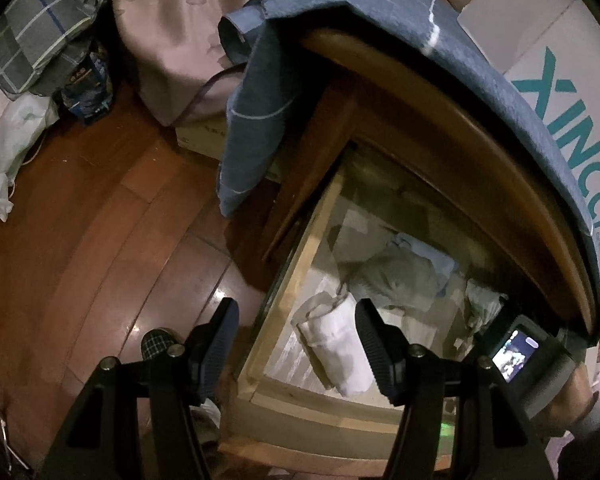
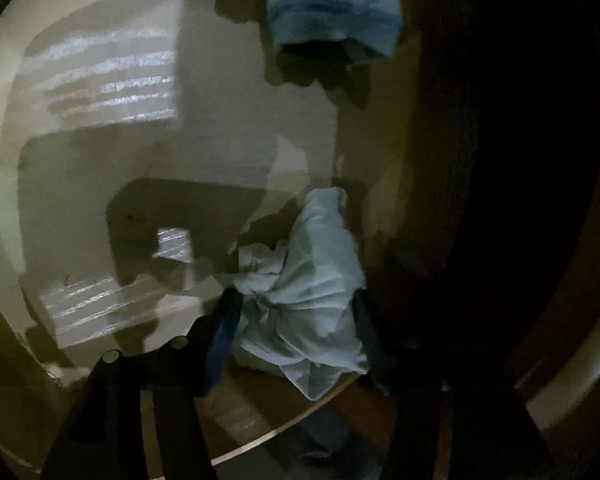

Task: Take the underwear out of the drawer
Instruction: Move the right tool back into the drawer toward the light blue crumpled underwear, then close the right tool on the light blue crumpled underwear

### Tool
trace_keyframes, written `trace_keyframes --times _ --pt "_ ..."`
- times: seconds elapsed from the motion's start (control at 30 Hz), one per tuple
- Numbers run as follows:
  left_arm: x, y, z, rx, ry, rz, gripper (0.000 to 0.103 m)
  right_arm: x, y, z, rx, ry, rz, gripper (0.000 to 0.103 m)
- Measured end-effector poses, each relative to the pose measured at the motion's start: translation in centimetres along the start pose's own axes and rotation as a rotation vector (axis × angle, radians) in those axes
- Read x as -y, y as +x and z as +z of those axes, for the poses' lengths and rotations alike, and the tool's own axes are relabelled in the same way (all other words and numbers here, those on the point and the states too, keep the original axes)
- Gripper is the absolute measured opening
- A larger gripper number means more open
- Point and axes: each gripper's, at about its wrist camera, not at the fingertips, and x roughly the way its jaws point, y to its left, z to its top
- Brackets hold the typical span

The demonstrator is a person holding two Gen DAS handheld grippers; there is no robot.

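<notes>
Left wrist view: left gripper hangs over the front left corner of the open drawer, fingers spread, nothing between the pads. One finger sits over the floor, the other over the drawer. White rolled cloth lies in the drawer, lower centre of frame, just beside the right-hand finger; contact not clear. Grey crumpled garment behind it, light blue piece at its far edge. Pale crumpled underwear at the right of the drawer, next to the right gripper's body with a small lit screen, a hand on it at lower right. Blue cloth drapes over the wooden top above the drawer. Bed upper left, white box with teal letters upper right.

Right wrist view, dark and blurred: right gripper is down inside the drawer, fingers on either side of the pale underwear, lower centre of frame. Fabric fills the gap and meets both fingers; whether they clamp it or stand loose I cannot tell. Blue striped folded piece at top centre. Drawer bottom pale, with lit streaks at left.
</notes>
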Motion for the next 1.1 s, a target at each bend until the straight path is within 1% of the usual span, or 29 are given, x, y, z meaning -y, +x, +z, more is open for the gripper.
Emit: trace_keyframes --times 0.07,0.17,0.27,0.37,0.43,0.47,0.57,0.6,0.63,0.67,0.73,0.77,0.8,0.9,0.93,0.97,1.03,1.1 --pt "0.0 0.0 0.0 0.005 0.006 0.005 0.062 -0.1 0.3 0.1 -0.003 -0.02 -0.006 0.063" --pt "0.0 0.1 0.0 0.0 0.0 0.002 0.062 0.5 0.5 -0.1 -0.006 0.006 0.036 0.062" --pt "-0.1 0.2 0.0 -0.007 -0.003 0.004 0.062 2.2 1.3 -0.1 -0.005 0.076 0.09 0.054" --pt "-0.2 0.2 0.0 -0.003 -0.001 0.007 0.062 2.8 1.1 -0.3 0.002 0.13 0.115 0.047" --pt "-0.2 0.3 0.0 -0.01 -0.007 0.003 0.062 3.7 0.8 -0.6 0.008 0.187 0.163 0.042" --pt "-0.3 0.4 0.0 -0.015 -0.009 0.002 0.062 4.1 0.7 -0.9 0.012 0.212 0.19 0.041" --pt "-0.3 0.5 0.1 -0.026 -0.016 -0.003 0.062 5.4 0.0 -1.7 0.024 0.305 0.284 0.035" --pt "-0.3 0.5 0.1 -0.025 -0.015 -0.001 0.062 5.8 -0.3 -2.0 0.03 0.326 0.313 0.027" --pt "-0.3 0.5 0.1 -0.023 -0.014 0.001 0.062 6.2 -0.6 -2.3 0.036 0.353 0.356 0.027" --pt "-0.2 0.4 0.1 -0.022 -0.013 -0.001 0.062 6.3 -0.7 -2.5 0.038 0.369 0.381 0.027" --pt "-0.2 0.5 0.0 -0.024 -0.012 -0.007 0.062 6.3 -0.9 -2.9 0.047 0.369 0.378 0.026" --pt "-0.2 0.5 0.0 -0.027 -0.011 -0.01 0.062 6.6 -0.8 -3.0 0.041 0.385 0.403 0.026" --pt "-0.2 0.6 -0.1 -0.03 -0.009 -0.011 0.062 7.0 -0.8 -3.1 0.043 0.393 0.41 0.026" --pt "-0.1 0.7 -0.1 -0.034 -0.004 -0.01 0.062 7.6 -0.4 -2.9 0.062 0.353 0.338 0.029" --pt "-0.1 0.7 0.0 -0.034 -0.004 -0.011 0.062 7.7 -0.4 -2.8 0.07 0.343 0.312 0.032" --pt "-0.1 0.7 0.0 -0.034 -0.005 -0.011 0.062 7.6 -0.2 -2.6 0.068 0.33 0.29 0.033" --pt "0.0 0.7 0.0 -0.034 -0.004 -0.014 0.062 7.5 0.2 -2.1 0.065 0.301 0.251 0.044" --pt "-0.1 0.7 0.0 -0.035 -0.002 -0.01 0.062 7.5 0.7 -1.7 0.065 0.29 0.254 0.046"
